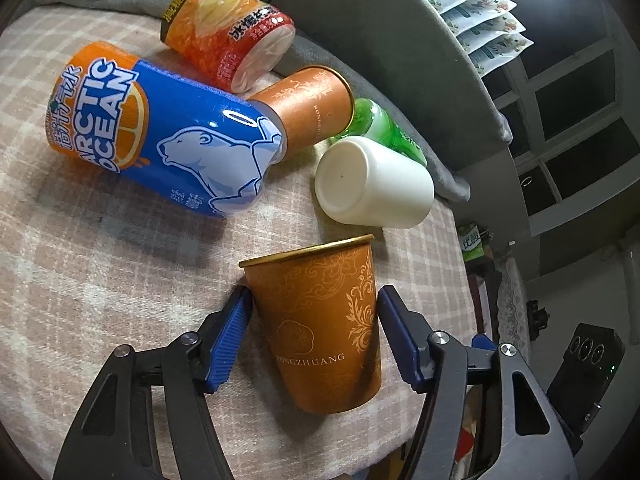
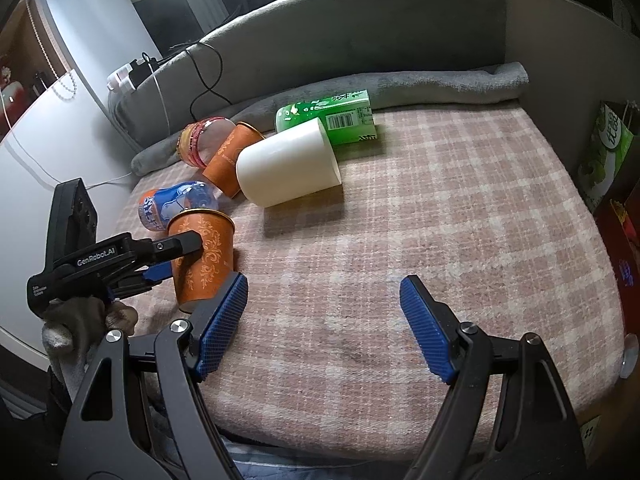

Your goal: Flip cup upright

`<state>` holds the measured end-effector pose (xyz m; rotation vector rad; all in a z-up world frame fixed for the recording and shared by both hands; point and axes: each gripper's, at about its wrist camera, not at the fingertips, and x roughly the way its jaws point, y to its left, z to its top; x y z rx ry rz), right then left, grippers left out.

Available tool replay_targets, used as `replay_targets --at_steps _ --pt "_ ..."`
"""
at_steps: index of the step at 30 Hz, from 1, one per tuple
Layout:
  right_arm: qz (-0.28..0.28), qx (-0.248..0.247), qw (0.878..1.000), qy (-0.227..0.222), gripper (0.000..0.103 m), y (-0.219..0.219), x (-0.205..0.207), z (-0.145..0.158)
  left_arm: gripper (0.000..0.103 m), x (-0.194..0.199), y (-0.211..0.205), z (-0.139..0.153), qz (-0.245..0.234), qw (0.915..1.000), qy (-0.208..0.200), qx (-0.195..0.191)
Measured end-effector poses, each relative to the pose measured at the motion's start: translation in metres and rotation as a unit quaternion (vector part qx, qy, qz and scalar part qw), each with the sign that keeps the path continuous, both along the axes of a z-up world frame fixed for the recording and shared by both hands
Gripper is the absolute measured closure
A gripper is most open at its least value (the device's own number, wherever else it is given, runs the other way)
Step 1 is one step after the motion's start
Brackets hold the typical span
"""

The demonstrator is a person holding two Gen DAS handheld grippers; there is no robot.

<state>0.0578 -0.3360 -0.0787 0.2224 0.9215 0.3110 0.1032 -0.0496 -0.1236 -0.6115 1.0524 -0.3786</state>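
An orange paper cup with a gold rim stands upright on the plaid blanket, mouth up, between the blue pads of my left gripper. The pads sit beside its walls with small gaps, so the jaws are open around it. It also shows in the right wrist view, with the left gripper at it. My right gripper is open and empty above the blanket, just right of that cup. A white cup lies on its side; it also shows in the right wrist view. A second orange cup lies on its side behind it.
A blue Arctic Ocean bottle, an orange-red drink cup and a green carton lie on the plaid blanket. A grey rolled blanket and headboard bound the far side. The bed edge is close to the upright cup.
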Motion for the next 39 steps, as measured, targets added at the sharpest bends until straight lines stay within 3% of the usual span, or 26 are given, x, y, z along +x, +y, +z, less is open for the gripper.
replay_targets --at_steps 11,15,21,27,32,39 --pt "0.000 0.002 1.000 0.002 0.022 0.001 0.001 -0.002 0.039 -0.013 -0.012 0.026 -0.014 0.9935 -0.082 0.077" --pt "-0.003 0.003 1.000 0.003 0.022 0.000 0.002 -0.003 0.039 -0.016 -0.024 0.033 -0.020 0.9845 -0.122 0.124" --pt "-0.007 0.005 1.000 0.004 0.022 -0.005 0.001 -0.004 0.039 -0.014 -0.036 0.040 -0.025 0.9730 -0.163 0.162" --pt "-0.012 0.008 1.000 0.005 0.022 -0.008 0.001 -0.004 0.039 -0.012 -0.050 0.044 -0.028 0.9537 -0.212 0.211" --pt "-0.015 0.008 1.000 0.004 0.022 -0.010 0.000 -0.003 0.039 -0.012 -0.060 0.038 -0.039 0.9402 -0.233 0.246" --pt "-0.018 0.010 1.000 0.002 0.022 -0.011 0.000 0.000 0.040 -0.023 -0.068 0.026 -0.066 0.9318 -0.241 0.263"
